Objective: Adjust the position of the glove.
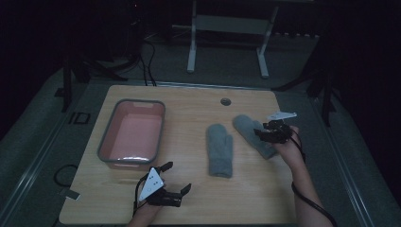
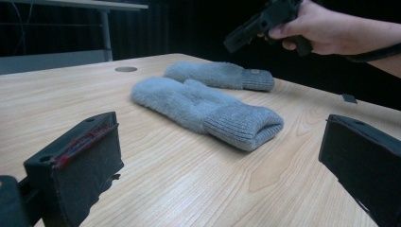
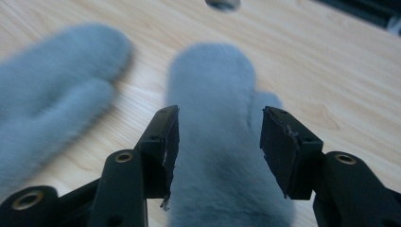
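**Right gripper over the far mitten**

Lower left of the high view: left gripper [image 1: 176, 178], jaws wide, empty. Centre: near mitten [image 1: 220, 150] flat on table [image 1: 189, 109]. Right of centre: right gripper [image 1: 260, 133] half-open above far mitten [image 1: 246, 126], pads [image 3: 276, 142] straddling, not pressing.

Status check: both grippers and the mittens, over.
Right gripper open, jaws straddling the right mitten, no grip. Left gripper open, idle near the pink bin. Left mitten lies flat alongside.
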Available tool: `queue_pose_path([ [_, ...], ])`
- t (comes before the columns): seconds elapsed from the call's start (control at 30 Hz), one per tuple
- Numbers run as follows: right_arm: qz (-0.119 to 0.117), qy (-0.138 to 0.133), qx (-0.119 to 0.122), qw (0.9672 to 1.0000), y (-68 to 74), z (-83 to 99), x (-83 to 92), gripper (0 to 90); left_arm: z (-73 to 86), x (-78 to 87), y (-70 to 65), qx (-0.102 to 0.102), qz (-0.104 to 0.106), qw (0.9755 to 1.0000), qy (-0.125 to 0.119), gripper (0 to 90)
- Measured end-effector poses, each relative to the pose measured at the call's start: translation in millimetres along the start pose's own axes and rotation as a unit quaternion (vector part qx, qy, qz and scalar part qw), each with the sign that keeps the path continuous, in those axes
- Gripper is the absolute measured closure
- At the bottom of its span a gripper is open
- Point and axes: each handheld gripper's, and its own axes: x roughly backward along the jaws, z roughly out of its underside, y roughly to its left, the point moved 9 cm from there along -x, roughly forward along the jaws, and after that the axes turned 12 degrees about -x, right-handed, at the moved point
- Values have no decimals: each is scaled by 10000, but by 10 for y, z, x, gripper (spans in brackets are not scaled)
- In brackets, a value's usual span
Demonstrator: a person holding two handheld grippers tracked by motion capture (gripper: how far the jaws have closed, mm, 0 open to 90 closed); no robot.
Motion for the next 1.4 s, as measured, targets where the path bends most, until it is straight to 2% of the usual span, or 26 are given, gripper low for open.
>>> queue_pose_path([
  [0.17, -33, 277, -105, 9996, -90, 115, -199, 475, 0, 1, 1, 10, 9, 10000, -4, 2],
  [0.33, 27, 601, -57, 9982, -135, 270, -384, 492, -1, 1, -4, 26, 32, 10000, -12, 2],
  [0.4, 86, 641, 80, 9979, -125, 309, -423, 559, -1, 1, -3, 24, 29, 10000, -12, 2],
  [0.47, 37, 661, 148, 9977, -100, 313, -420, 644, -1, 1, -3, 23, 27, 10000, -9, 2],
  [0.5, 40, 674, 108, 9977, -94, 315, -416, 703, -1, 1, -4, 22, 28, 10000, -10, 2],
  [0.6, 83, 693, -280, 9972, -68, 318, -394, 790, -1, 1, -2, 27, 20, 10000, -12, 2],
  [0.67, 188, 635, -627, 9958, -51, 314, -360, 808, -1, 1, 0, 41, 14, 10000, -14, 2],
  [0.8, 523, 395, -1096, 9918, 4, 318, -219, 816, -1, 1, 1, 43, 6, 10000, -15, 2],
  [0.93, 820, 195, -1347, 9873, 79, 354, -16, 816, -1, 2, 3, 44, -4, 10000, -16, 2],
  [0.97, 879, 168, -1456, 9853, 89, 371, 45, 816, -2, 2, 3, 42, -13, 10000, -18, 2],
  [1.13, 855, 131, -1988, 9762, 195, 516, 265, 815, -2, 2, 1, 28, -22, 10000, -16, 2],
  [1.2, 921, 122, -2107, 9731, 235, 576, 323, 815, -1, 1, 0, 15, -22, 10000, -11, 2],
  [1.23, 921, 122, -2107, 9731, 235, 576, 323, 815, -1, 1, 0, 15, -22, 10000, -11, 2],
  [1.27, 935, 90, -2168, 9717, 250, 594, 351, 815, -1, 1, -2, 5, -17, 10000, -9, 2],
  [1.3, 944, 54, -2307, 9684, 284, 625, 398, 814, -1, 1, -2, 2, -15, 10000, -3, 2],
  [1.4, 990, 2, -2357, 9668, 347, 679, 431, 812, -1, 1, -2, 5, -11, 10000, -11, 2],
])
